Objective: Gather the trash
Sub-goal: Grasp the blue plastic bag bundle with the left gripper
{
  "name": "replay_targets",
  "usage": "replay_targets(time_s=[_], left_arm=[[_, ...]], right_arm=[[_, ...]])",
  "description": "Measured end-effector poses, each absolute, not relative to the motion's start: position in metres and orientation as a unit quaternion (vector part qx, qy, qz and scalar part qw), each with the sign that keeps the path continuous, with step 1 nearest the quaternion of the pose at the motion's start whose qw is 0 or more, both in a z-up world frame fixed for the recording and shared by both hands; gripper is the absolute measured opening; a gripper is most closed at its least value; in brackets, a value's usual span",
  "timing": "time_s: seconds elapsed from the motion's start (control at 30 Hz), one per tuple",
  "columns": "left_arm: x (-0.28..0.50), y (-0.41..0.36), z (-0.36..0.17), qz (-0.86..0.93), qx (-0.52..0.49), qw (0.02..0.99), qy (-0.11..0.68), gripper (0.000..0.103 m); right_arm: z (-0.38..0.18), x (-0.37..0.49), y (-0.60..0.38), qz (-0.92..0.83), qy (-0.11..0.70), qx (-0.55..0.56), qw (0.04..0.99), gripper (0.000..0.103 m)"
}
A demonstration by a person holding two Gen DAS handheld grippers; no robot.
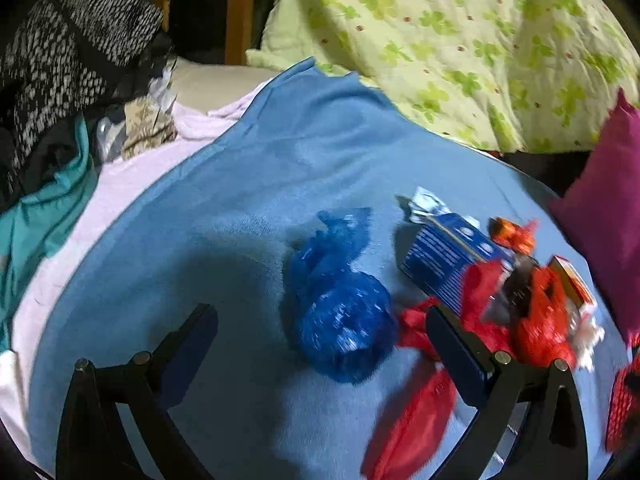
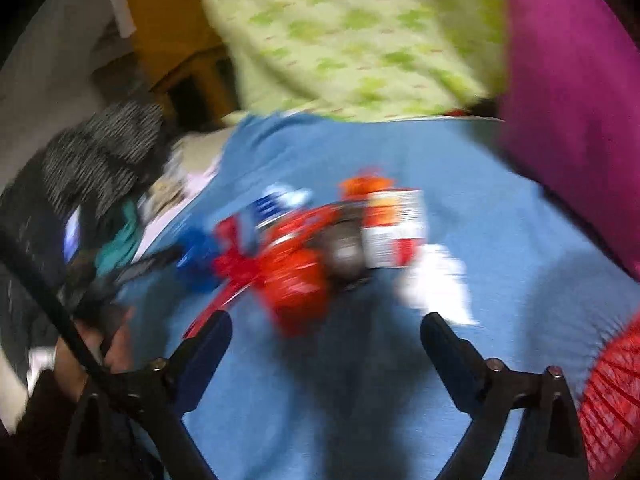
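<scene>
We are holding both the left gripper [image 1: 322,338] and right gripper [image 2: 326,334] wide and empty, while blur is hiding the crumpled red plastic wrapper [image 2: 296,276] details.

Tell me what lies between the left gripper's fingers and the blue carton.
In the left wrist view, a crumpled blue plastic bag sits just ahead of the open left gripper, on the blue blanket. The blue carton lies right of it, with red wrappers alongside.

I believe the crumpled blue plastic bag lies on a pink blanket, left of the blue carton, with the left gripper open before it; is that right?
Not quite: the crumpled blue plastic bag lies on a blue blanket, not pink. The left wrist view shows this; the bag is left of the blue carton, with the left gripper open.
</scene>
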State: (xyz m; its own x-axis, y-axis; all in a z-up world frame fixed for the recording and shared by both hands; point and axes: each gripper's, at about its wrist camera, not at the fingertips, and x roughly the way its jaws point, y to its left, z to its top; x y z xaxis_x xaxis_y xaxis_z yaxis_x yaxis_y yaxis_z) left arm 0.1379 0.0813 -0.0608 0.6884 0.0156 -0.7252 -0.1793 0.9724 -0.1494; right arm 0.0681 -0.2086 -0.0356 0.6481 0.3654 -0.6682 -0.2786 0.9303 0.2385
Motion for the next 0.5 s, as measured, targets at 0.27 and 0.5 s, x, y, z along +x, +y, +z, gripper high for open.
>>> replay_targets(time_s=[0.27,0.5], left_arm=[[0.153,0.081,-0.075,0.008,-0.125,0.907,0.402,0.077],[0.159,0.093,-0.089,-0.029,-0.177,0.888,0.424,0.059]], right_arm=[[-0.062,0.076,-0.123,0.253,0.386,-0.048,0.886,0.078],[-0.094,0.095,-0.106,0.221,0.419,-0.092,0.876,0.053]])
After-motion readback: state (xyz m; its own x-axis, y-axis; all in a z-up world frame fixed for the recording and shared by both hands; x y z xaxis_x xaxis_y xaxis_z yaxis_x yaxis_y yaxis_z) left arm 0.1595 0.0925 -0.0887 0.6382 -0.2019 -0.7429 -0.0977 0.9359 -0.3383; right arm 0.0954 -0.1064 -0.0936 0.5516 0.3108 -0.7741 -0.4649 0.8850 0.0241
